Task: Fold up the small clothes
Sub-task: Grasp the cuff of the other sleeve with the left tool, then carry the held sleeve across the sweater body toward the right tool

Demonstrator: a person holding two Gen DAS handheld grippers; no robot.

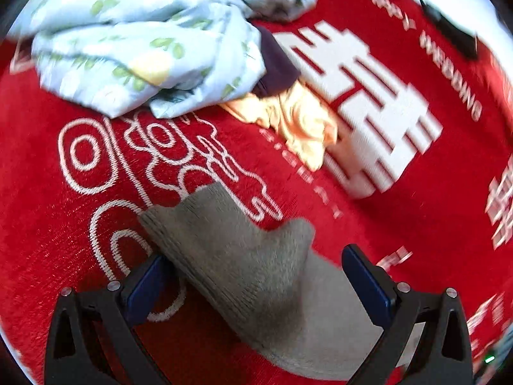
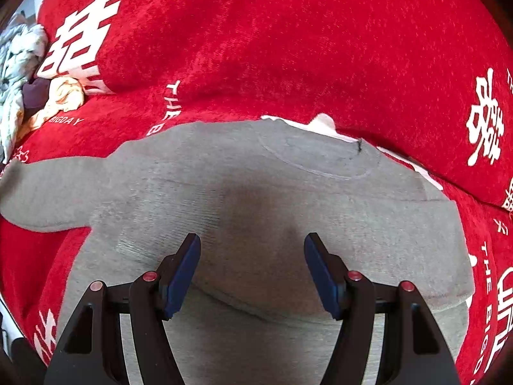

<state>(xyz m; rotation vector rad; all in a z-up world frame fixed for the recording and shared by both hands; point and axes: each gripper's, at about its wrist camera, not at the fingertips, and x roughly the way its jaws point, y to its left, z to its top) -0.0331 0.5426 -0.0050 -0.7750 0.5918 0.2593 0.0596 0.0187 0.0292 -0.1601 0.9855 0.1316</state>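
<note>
A small grey knit sweater [image 2: 256,192] lies flat on a red blanket, neck away from me, one sleeve stretched to the left. My right gripper [image 2: 252,243] is open just above the sweater's body, empty. In the left wrist view the grey sleeve [image 1: 231,247] lies between the fingers of my left gripper [image 1: 256,260], which is open wide with the sleeve's cuff end pointing away. The jaws are not closed on the cloth.
The red blanket [image 1: 400,208] with white lettering covers the surface. A light blue leaf-print cloth [image 1: 144,38], a dark purple item [image 1: 279,64] and a crumpled pale orange garment [image 1: 301,118] are heaped beyond the sleeve; they also show in the right wrist view [image 2: 64,96] at far left.
</note>
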